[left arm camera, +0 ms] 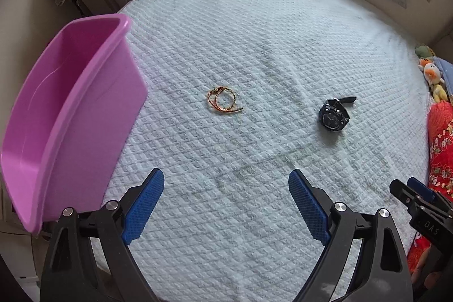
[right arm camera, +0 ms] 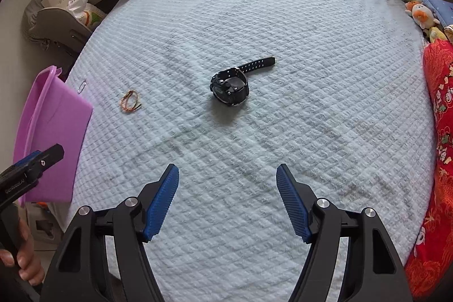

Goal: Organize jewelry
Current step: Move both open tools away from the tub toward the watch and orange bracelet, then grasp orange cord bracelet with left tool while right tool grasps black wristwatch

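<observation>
Two grippers over the bed (left arm camera: 254, 33), both tilted steeply down at the quilted pale-blue cover, and nothing picked up yet. The left gripper (left arm camera: 226, 183) has its jaws spread wide with only bedding between the blue pads; the right gripper (right arm camera: 228, 177) is released too, jaws well apart and empty.

Straight ahead of the right gripper sits the watch (right arm camera: 230, 89), black and chunky, lying on its side with the band looped and one perforated strap end trailing off to the far right. That one looks like the heavy piece here (heavy for jewelry, anyway): hard case, rubbery strap, a glass face that would not enjoy being pinched. My call is to close across the case from the sides, or across the thick strap next to it; the loose tail would probably just flop and swing.

Left of the watch, well apart from it, lies the bracelet (left arm camera: 223, 100), a thin orange-brown cord coiled into a couple of loops, dead ahead of the left gripper. Light, limp, flat on a soft cover, so the pads will likely have to press into the bedding and catch where the loops overlap.

At the left edge stands the purple bin (left arm camera: 70, 104), open side up and apparently empty as far as can be seen. Near its far corner the right view catches a small pale ring (right arm camera: 82, 86) (too tiny to say more).
</observation>
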A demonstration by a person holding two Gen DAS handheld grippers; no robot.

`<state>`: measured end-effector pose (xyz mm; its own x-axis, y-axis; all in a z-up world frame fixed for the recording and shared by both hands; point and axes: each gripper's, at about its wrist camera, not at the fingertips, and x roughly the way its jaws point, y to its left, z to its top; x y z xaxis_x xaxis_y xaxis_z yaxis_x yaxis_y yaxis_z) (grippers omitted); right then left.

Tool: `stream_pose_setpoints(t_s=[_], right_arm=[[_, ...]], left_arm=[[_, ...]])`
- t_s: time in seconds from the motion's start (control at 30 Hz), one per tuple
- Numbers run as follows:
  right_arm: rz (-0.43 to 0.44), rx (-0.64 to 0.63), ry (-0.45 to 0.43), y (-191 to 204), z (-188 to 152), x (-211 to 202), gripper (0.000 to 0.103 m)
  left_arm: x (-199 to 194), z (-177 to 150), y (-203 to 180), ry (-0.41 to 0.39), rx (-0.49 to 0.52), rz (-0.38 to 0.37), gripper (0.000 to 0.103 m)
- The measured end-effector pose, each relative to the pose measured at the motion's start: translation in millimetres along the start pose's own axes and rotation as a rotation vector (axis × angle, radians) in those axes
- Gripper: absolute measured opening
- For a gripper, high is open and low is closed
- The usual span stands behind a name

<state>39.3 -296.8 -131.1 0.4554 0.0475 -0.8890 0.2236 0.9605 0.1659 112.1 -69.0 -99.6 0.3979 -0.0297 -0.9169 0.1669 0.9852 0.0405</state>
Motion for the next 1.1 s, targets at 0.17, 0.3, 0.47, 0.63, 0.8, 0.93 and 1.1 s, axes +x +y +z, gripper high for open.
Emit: stream_pose_setpoints(t_s=[0.17,0.3,0.47,0.63,0.8,0.93,1.1], right_arm=[[-0.03,-0.005,-0.055,-3.6,13.2,53.4,0.068],[-0.06,-0.033,-0.077,0.0,23.3,89.0,0.068],[-0.058,0.0,-0.095,-2.6,37.1,121.1,0.068],[-0.065,0.007,-0.104,-0.6,48.0,148.6,0.068],[-0.073,-0.011,-0.118,5.6,60.5,161.0,0.068],[-0.084,-0.015,-0.118,7.6,70.1,171.1,0.068],[-0.091,-0.01,-0.106,7.8,80.9,185.0,0.068]], left_arm=[[66.5,12.1,0.9,-0.014,-0.007,0.013,0.088],[115.1,28.2,7.9,-0.009,-0.047,0.021,0.088],[155.3,45.3,8.6,-0.013,-0.032,0.021,0.088],[184.5,50.6,5.0,-0.015,0.014,0.021,0.088],[201.3,60.8,4.9,-0.014,0.002,0.002,0.088],[210.4,66.7,2.1,-0.01,0.001,-0.002,0.088],[216.1,74.4,1.5,-0.015,-0.002,0.002,0.088]])
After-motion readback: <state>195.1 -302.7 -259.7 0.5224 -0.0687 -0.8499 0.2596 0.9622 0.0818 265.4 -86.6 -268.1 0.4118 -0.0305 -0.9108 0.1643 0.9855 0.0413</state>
